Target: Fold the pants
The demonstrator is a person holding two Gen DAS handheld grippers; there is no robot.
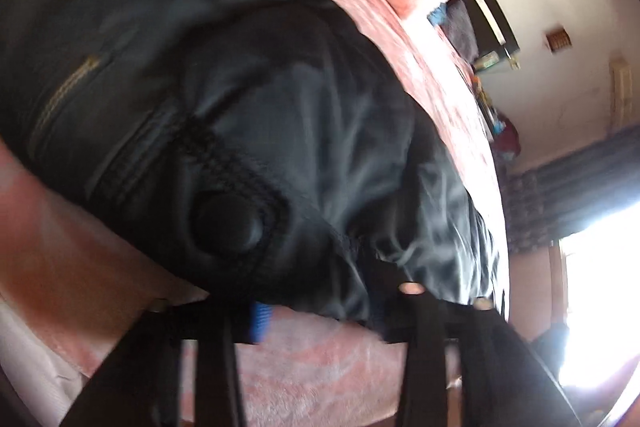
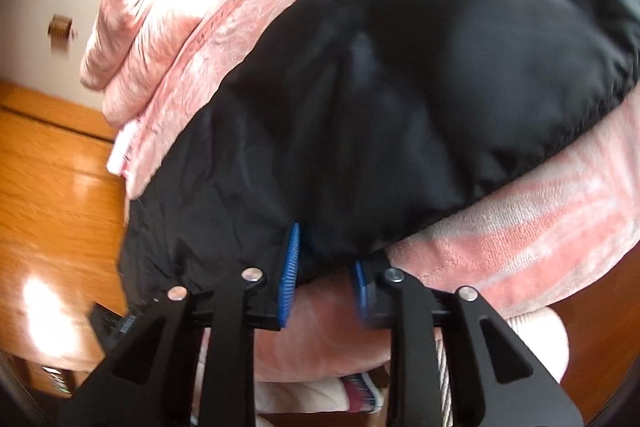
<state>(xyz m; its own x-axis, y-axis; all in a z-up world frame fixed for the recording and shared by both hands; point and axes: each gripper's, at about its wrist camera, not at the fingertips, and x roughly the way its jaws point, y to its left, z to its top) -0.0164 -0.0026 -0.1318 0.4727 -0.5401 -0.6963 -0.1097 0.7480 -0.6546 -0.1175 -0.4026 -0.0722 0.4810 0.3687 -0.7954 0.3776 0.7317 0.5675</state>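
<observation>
Black pants (image 1: pixel 248 115) lie bunched on a pink bed blanket (image 1: pixel 340 359). In the left wrist view the waistband with a dark button (image 1: pixel 232 223) and a zipper line fills the frame. My left gripper (image 1: pixel 320 315) reaches into the near edge of the fabric; one blue pad (image 1: pixel 261 321) shows, the other is hidden under cloth. In the right wrist view the pants (image 2: pixel 420 87) spread across the blanket (image 2: pixel 520 227). My right gripper (image 2: pixel 324 275) has its jaws apart, blue pads (image 2: pixel 290 267) on either side of the pants' near edge.
A rolled pink quilt (image 2: pixel 144 39) lies at the bed's far side. A wooden floor (image 2: pixel 52 167) lies to the left of the bed. A shelf with small items (image 1: pixel 488 39), curtains and a bright window (image 1: pixel 600 287) stand beyond the bed.
</observation>
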